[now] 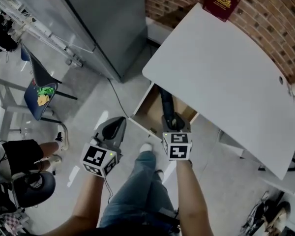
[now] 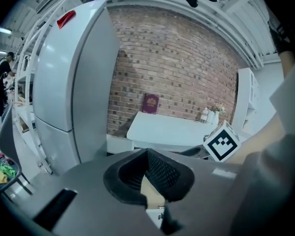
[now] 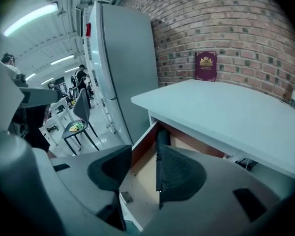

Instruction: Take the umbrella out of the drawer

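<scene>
The drawer (image 1: 141,108) under the white desk (image 1: 226,77) stands pulled out, and a dark folded umbrella (image 1: 166,102) lies lengthwise in it. My right gripper (image 1: 171,123) hovers just above the drawer's near end, over the umbrella, open with nothing between its pads. In the right gripper view the umbrella (image 3: 162,137) and the drawer's brown wall (image 3: 141,150) show through the gap of the right gripper (image 3: 145,154). My left gripper (image 1: 120,122) hangs left of the drawer's front corner, shut and empty. In the left gripper view the tips of the left gripper (image 2: 147,156) meet.
A tall grey fridge (image 1: 103,18) stands left of the desk against the brick wall. A red book (image 1: 221,1) leans at the desk's back. A chair (image 1: 39,90) is at the far left. My jeans-clad legs (image 1: 142,186) are in front of the drawer.
</scene>
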Available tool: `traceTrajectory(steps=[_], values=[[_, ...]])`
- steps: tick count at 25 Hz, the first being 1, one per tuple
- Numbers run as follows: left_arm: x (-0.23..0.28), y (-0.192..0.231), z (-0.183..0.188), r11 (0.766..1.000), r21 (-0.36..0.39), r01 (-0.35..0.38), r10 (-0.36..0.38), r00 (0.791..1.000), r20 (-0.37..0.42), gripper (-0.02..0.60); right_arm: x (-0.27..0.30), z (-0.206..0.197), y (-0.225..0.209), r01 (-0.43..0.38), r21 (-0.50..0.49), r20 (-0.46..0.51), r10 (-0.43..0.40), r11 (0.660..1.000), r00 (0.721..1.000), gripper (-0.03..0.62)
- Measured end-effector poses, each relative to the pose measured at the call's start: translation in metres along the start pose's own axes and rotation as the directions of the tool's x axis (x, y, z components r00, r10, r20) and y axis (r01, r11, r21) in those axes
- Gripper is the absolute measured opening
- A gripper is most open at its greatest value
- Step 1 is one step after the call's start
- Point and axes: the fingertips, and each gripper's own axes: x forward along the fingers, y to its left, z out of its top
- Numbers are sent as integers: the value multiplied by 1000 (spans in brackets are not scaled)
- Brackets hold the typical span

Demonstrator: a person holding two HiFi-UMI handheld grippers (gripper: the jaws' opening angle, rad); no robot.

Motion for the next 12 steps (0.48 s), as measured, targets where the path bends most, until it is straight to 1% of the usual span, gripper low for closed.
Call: traceTrajectory(steps=[5,8,12], values=[[16,14,-30,999,-37,30,-32,997,-71,-3,59,-29,-13,59,16,-89,-57,998,994,192],[25,23,-44,999,-37,33,-36,996,-76,-3,93,-51,-23,90,-1,-154,-89,996,984,204],[35,34,-64,997,-72,19,-26,995,-97,-3,128,-80,-40,137,-49,-224,-145,989,964,219]])
